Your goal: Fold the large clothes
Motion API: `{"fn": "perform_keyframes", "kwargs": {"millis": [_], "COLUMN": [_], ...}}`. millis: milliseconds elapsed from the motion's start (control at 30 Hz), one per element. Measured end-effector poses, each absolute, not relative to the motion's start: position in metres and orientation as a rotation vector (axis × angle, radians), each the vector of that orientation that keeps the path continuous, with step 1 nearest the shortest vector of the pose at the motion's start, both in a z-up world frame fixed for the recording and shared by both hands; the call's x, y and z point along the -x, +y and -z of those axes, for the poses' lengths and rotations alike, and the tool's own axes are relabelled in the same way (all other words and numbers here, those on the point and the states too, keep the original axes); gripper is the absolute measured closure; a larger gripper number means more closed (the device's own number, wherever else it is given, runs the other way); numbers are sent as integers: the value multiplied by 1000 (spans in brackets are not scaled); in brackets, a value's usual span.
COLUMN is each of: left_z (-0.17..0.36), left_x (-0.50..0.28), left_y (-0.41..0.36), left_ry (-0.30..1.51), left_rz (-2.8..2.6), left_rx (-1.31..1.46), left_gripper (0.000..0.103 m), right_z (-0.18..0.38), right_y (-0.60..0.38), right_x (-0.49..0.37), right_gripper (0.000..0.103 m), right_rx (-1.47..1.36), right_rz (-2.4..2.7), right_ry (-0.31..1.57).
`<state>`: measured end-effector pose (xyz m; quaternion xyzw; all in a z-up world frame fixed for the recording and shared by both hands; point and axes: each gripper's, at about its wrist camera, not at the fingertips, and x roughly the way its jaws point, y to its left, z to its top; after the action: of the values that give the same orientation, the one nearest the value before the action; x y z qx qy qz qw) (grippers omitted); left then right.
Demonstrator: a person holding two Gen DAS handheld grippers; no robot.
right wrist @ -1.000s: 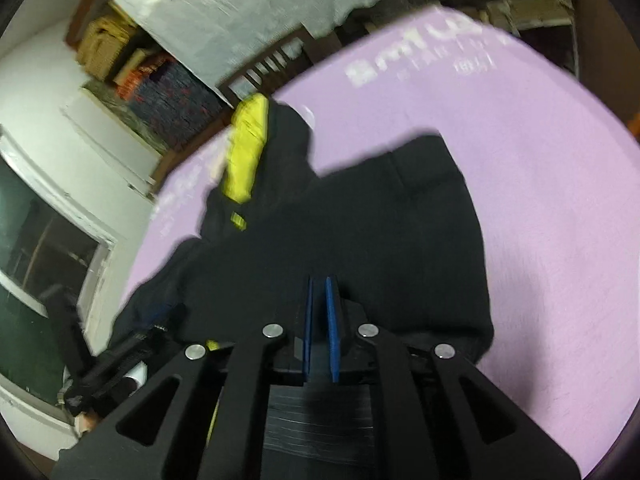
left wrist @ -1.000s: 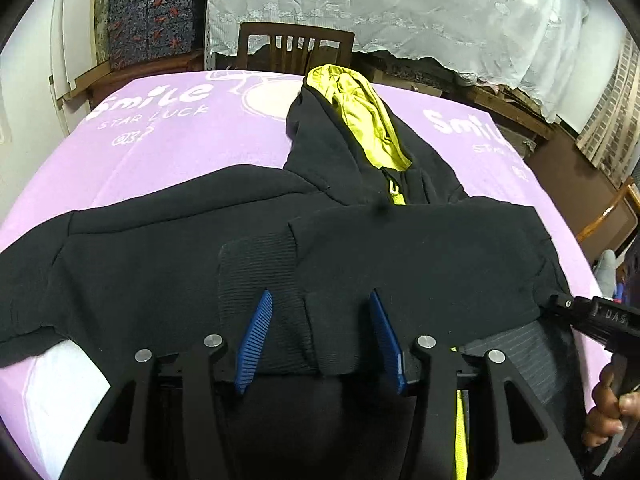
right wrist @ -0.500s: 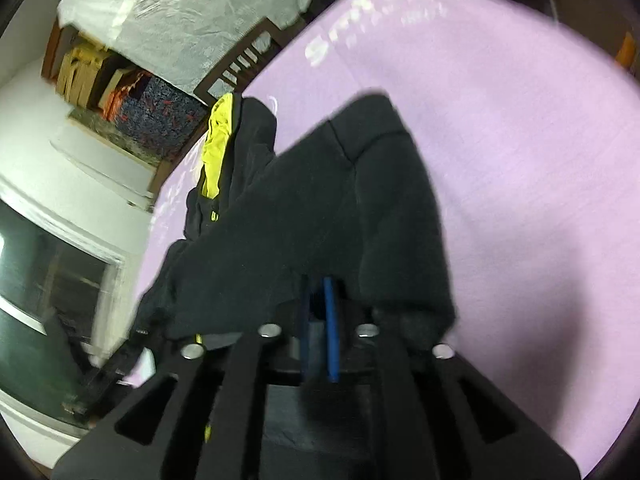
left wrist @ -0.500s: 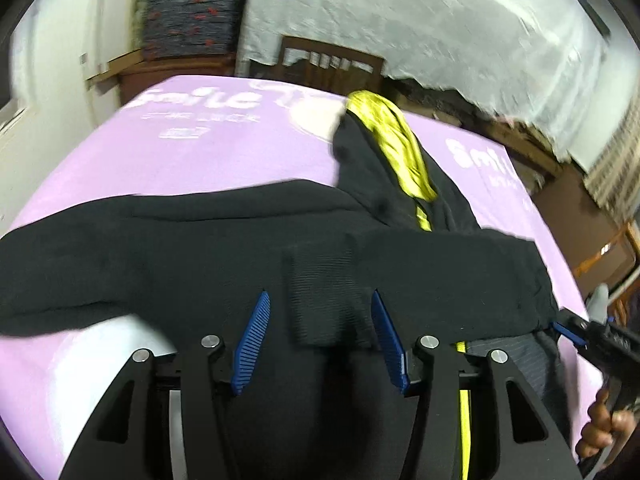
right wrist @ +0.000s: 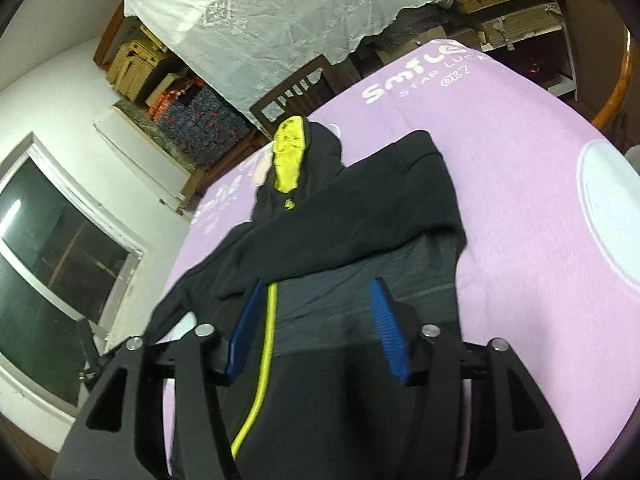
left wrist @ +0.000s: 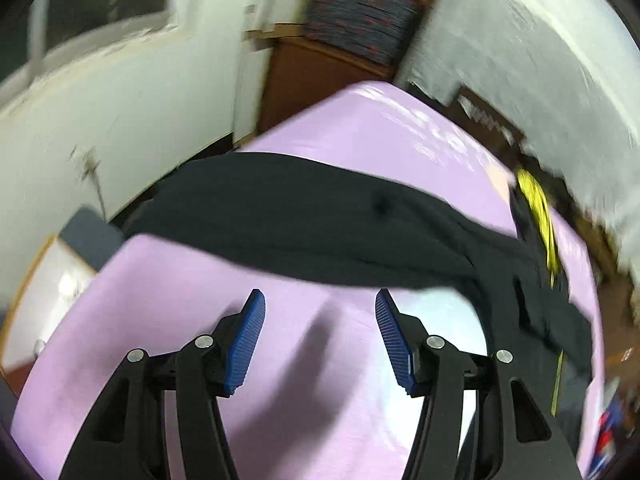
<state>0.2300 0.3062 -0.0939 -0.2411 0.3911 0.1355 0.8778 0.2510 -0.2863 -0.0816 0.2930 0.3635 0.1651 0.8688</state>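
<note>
A black hooded jacket (right wrist: 360, 224) with a yellow-lined hood (right wrist: 290, 156) and a yellow zipper (right wrist: 268, 340) lies on the purple sheet (right wrist: 520, 200). One sleeve is folded across its chest. My right gripper (right wrist: 316, 332) is open over the jacket's ribbed hem, holding nothing. In the left wrist view the other sleeve (left wrist: 300, 216) stretches out across the sheet (left wrist: 200, 300). My left gripper (left wrist: 320, 336) is open and empty over bare sheet, just short of that sleeve.
A wooden chair (right wrist: 292, 92) and a white lace cloth (right wrist: 300, 12) stand beyond the far edge. A white wall (left wrist: 100, 120) and a dark window (right wrist: 52, 248) lie on the left side. A wooden cabinet (left wrist: 316, 80) stands at the far left corner.
My right gripper was shut on the jacket and has let go and opened. My left gripper swung left off the jacket's body to the bare sheet by the outstretched sleeve.
</note>
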Motion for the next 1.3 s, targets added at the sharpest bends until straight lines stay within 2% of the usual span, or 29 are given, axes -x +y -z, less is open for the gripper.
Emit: {"fn": "perform_keyframes", "kwargs": {"millis": [333, 433, 533, 633, 733, 800, 867, 933, 1000, 1200, 1233, 1300], "left_z": [112, 110, 111, 113, 111, 111, 110, 109, 108, 106, 106, 106], "left_x": [-244, -248, -254, -254, -252, -252, -252, -251, -250, -251, -252, -254], "left_y": [354, 356, 361, 367, 366, 365, 366, 370, 373, 377, 377, 376], "left_ry": [752, 725, 701, 664, 633, 627, 614, 599, 587, 571, 568, 572], "left_rz": [-342, -370, -393, -398, -421, -421, -416, -413, -419, -401, -409, -416], "left_rx": [788, 813, 867, 930, 902, 880, 889, 885, 877, 883, 878, 868], "left_gripper": [45, 40, 40, 43, 55, 57, 58, 60, 61, 61, 61, 61], "right_z": [67, 65, 63, 62, 61, 60, 63, 70, 81, 124, 134, 137], "right_y": [-257, -251, -245, -242, -237, -230, -223, -215, -208, -204, -207, -211], "right_x": [-231, -237, -244, -253, -266, -281, -296, -314, -333, -361, -364, -364], "right_gripper": [42, 42, 42, 42, 42, 42, 48, 59, 63, 64, 69, 69], "right_rx": [-603, -593, -577, -559, -528, -463, -405, -366, -351, -390, -400, -417], "right_rz": [-400, -396, -390, -380, -369, -338, -315, -303, -302, -301, -296, -316], "right_ry": [749, 759, 768, 772, 777, 773, 775, 795, 825, 924, 950, 938]}}
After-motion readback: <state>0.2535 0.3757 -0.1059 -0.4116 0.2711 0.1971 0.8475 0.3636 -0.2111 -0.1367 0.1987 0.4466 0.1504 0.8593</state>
